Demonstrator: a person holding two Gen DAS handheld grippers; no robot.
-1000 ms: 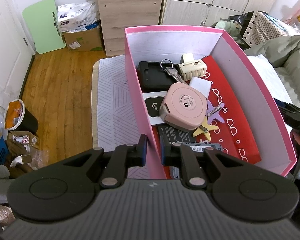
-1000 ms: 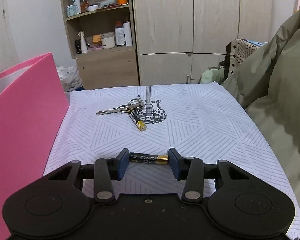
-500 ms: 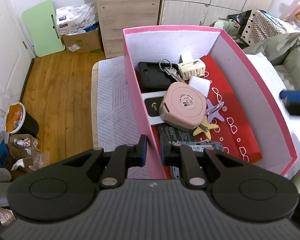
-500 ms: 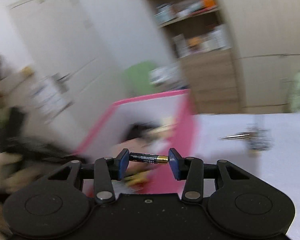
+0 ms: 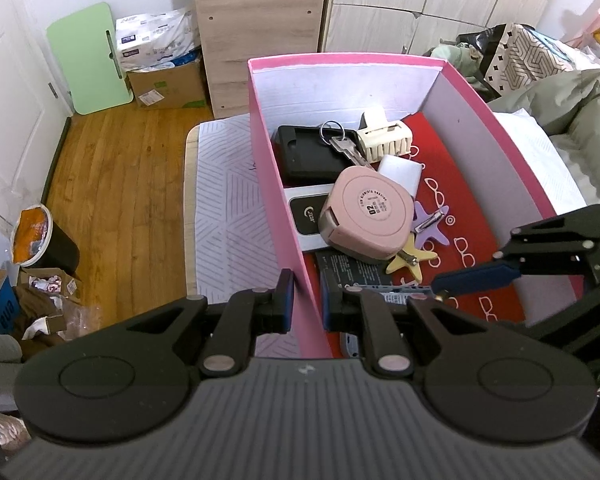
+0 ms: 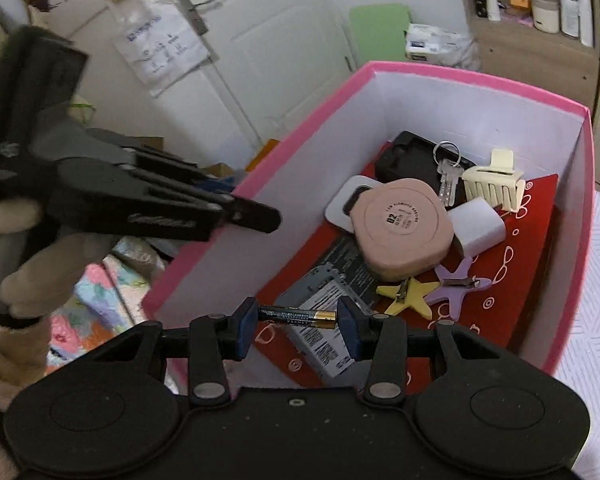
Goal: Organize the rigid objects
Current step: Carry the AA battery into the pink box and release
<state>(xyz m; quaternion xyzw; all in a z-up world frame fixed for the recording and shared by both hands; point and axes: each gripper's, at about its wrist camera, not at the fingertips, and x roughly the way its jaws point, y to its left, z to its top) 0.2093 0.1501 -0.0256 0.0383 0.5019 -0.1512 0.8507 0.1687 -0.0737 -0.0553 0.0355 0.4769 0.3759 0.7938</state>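
My right gripper (image 6: 297,321) is shut on a black and gold battery (image 6: 297,316), held crosswise between the pads, over the near end of the pink box (image 6: 452,76). The same gripper shows in the left wrist view (image 5: 476,276), reaching in over the box's right wall. My left gripper (image 5: 305,307) is shut on the box's left wall (image 5: 284,216), one finger on each side. Inside lie a pink round case (image 5: 368,216), keys (image 5: 342,146), a cream hair claw (image 5: 384,136), star clips (image 5: 430,222), a white cube and black devices.
The box stands on a white patterned cover (image 5: 224,208). Wooden floor (image 5: 112,176), a bin (image 5: 40,240) and cardboard clutter lie to the left. A wooden cabinet (image 5: 260,28) and wardrobe stand behind. Grey bedding (image 5: 580,112) is at the right.
My right gripper lifted the battery off the cover and swung it left, over the pink box. The left gripper kept its hold on the box wall.
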